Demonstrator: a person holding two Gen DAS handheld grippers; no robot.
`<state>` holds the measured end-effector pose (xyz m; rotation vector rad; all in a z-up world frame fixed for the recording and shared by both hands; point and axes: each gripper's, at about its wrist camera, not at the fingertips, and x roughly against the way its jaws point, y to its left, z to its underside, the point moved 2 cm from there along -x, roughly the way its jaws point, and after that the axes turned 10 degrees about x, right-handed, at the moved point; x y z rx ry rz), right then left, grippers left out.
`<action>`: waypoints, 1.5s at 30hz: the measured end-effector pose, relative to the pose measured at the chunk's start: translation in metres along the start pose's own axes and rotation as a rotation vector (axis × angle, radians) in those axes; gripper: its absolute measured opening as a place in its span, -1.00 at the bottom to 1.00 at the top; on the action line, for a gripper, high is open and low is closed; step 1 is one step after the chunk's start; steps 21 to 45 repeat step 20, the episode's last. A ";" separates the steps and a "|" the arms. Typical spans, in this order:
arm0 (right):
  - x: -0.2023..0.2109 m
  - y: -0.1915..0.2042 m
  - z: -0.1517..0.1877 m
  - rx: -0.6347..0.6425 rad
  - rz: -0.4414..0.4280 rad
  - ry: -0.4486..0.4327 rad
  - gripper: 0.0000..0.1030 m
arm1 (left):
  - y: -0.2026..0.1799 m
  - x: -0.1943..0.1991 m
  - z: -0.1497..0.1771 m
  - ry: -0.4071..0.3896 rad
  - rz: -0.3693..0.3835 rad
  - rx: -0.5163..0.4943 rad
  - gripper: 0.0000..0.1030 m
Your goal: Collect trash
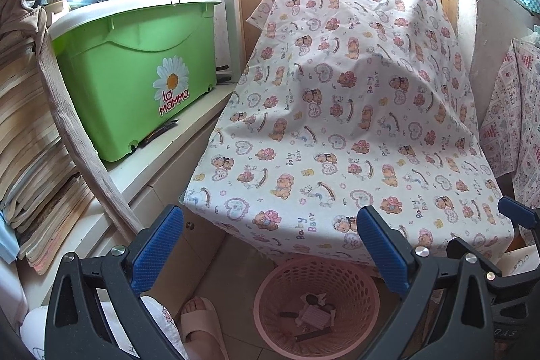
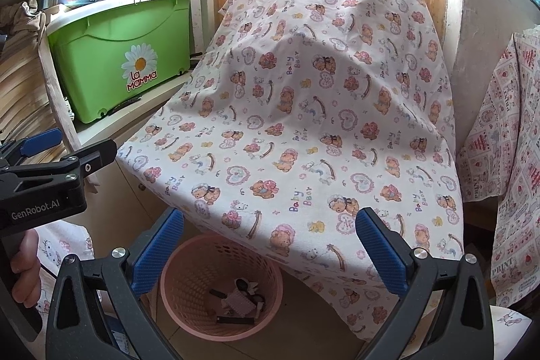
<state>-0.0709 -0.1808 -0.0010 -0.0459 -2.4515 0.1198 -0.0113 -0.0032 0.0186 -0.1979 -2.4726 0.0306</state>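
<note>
Pink basket (image 1: 287,299), bear-print cloth (image 1: 337,123), green bin (image 1: 135,73)

Basket: the pink perforated plastic basket (image 1: 317,309) stands on the floor below and between the left gripper (image 1: 270,253) jaws, partly under the cloth's near edge.
Trash: small scraps (image 2: 238,301) lie in its bottom.
Cloth: the bear-print cotton cloth (image 1: 337,110) drapes ahead of both jaws.
Box: the green lidded plastic storage box (image 1: 135,73) sits on a shelf, ahead-left.
</note>
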 end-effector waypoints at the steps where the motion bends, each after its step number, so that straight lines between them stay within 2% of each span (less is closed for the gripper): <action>1: 0.000 0.000 0.000 0.000 0.000 -0.001 1.00 | 0.000 -0.001 0.000 0.003 0.001 0.004 0.97; 45: 0.006 -0.004 -0.002 -0.019 0.002 -0.011 1.00 | -0.002 -0.006 0.003 0.010 -0.007 -0.002 0.97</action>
